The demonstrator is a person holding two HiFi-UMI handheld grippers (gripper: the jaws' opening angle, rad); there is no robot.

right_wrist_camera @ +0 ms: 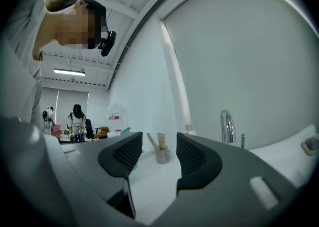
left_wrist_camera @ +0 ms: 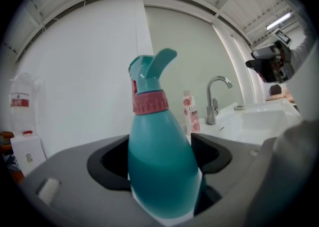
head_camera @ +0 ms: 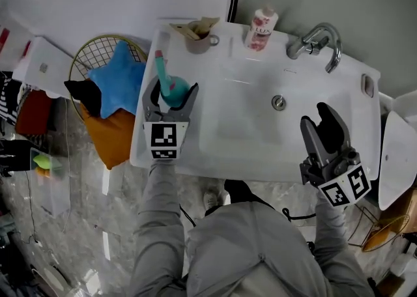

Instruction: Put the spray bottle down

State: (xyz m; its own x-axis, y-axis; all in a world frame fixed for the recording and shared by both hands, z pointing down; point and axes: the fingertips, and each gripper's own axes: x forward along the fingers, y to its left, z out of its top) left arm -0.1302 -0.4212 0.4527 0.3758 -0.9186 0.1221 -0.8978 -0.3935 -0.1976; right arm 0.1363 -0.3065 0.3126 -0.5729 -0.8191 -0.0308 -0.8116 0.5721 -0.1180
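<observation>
A teal spray bottle point(head_camera: 171, 85) with a pink collar stands upright over the left rim of the white sink point(head_camera: 215, 159). My left gripper point(head_camera: 172, 88) is shut on its body, one jaw on each side. In the left gripper view the bottle point(left_wrist_camera: 159, 161) fills the gap between the jaws of the left gripper point(left_wrist_camera: 160, 154); whether its base touches the rim cannot be told. My right gripper point(head_camera: 316, 114) hangs open over the sink's front right corner with nothing in it. In its own view the right gripper point(right_wrist_camera: 159, 154) has a clear gap between the jaws.
A grey cup point(head_camera: 199, 36) with sticks and a pink soap bottle point(head_camera: 260, 28) stand at the sink's back edge, left of the chrome faucet point(head_camera: 319, 42). A wire basket point(head_camera: 98, 51) holding a blue star cushion point(head_camera: 120, 81) sits left of the sink.
</observation>
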